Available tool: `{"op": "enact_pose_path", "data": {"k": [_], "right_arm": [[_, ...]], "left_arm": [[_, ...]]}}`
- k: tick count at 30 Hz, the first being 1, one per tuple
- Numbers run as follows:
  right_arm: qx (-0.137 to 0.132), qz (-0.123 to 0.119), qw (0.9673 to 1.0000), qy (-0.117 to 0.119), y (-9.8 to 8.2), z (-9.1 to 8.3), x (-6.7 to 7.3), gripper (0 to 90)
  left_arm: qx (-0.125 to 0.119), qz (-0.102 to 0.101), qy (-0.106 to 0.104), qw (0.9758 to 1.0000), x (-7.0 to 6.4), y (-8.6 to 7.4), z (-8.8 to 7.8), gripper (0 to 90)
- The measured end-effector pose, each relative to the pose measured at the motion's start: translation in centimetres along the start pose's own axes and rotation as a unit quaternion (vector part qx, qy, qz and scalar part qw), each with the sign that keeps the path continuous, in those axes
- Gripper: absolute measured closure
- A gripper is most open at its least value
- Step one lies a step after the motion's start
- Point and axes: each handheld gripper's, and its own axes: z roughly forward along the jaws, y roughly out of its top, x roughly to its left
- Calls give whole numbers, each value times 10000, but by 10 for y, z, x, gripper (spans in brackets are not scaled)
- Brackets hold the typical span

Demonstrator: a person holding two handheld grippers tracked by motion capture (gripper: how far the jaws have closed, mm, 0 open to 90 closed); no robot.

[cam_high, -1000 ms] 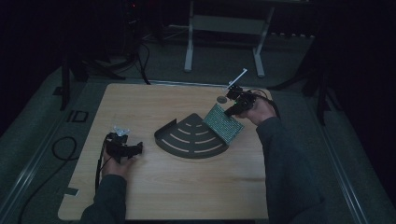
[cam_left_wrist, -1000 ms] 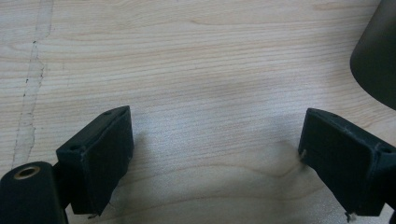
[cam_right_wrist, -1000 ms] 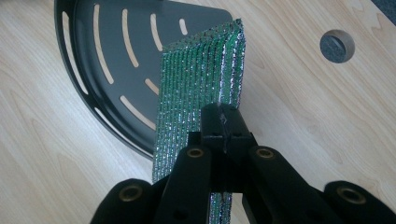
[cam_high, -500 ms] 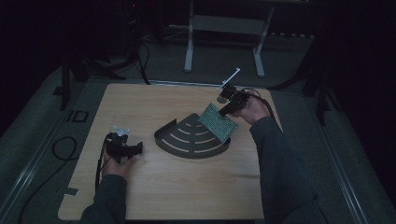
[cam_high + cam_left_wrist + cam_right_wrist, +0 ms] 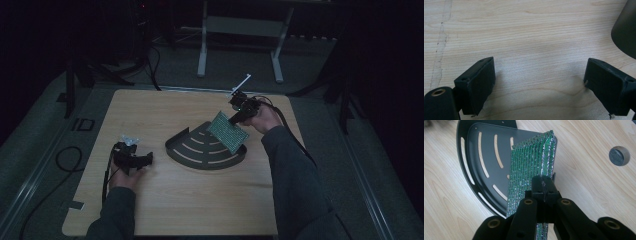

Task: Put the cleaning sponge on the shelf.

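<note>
A black quarter-round tray (image 5: 200, 155) (image 5: 481, 150) with curved slots lies at the middle of the wooden table (image 5: 190, 200). My right gripper (image 5: 235, 118) (image 5: 543, 185) is shut on a green and silver sponge pad (image 5: 228, 132) (image 5: 529, 170) and holds it tilted over the tray's right side. My left gripper (image 5: 145, 159) (image 5: 537, 82) rests low over the table left of the tray, its jaws open with only bare wood between them. The tray's dark rim (image 5: 625, 35) shows at the right edge of the left gripper view.
A round cable hole (image 5: 619, 155) is cut in the tabletop to the right of the sponge pad. A white-legged frame (image 5: 240, 45) stands on the floor beyond the table. A cable (image 5: 65, 160) loops on the floor to the left.
My right gripper has carried the sponge pad a little to the left and lower, farther over the tray. The left gripper has kept still.
</note>
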Motion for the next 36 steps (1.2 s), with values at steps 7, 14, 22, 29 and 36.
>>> {"op": "enact_pose_path", "data": {"k": [7,14,22,29,36], "right_arm": [[24,-23,10000,26,2,8,3,900],[63,-22,10000,43,2,14,4,900],[141,-32,9999,37,1,26,8,900],[164,-106,9998,-42,1,35,14,900],[221,-128,9997,-61,1,43,17,900]], "left_arm": [[-2,0,-2,10000,0,0,0,106],[-1,5,-1,10000,0,0,0,106],[-2,-1,-8,10000,0,0,0,106],[6,9,-8,10000,0,0,0,106],[8,10,-8,10000,0,0,0,106]]}}
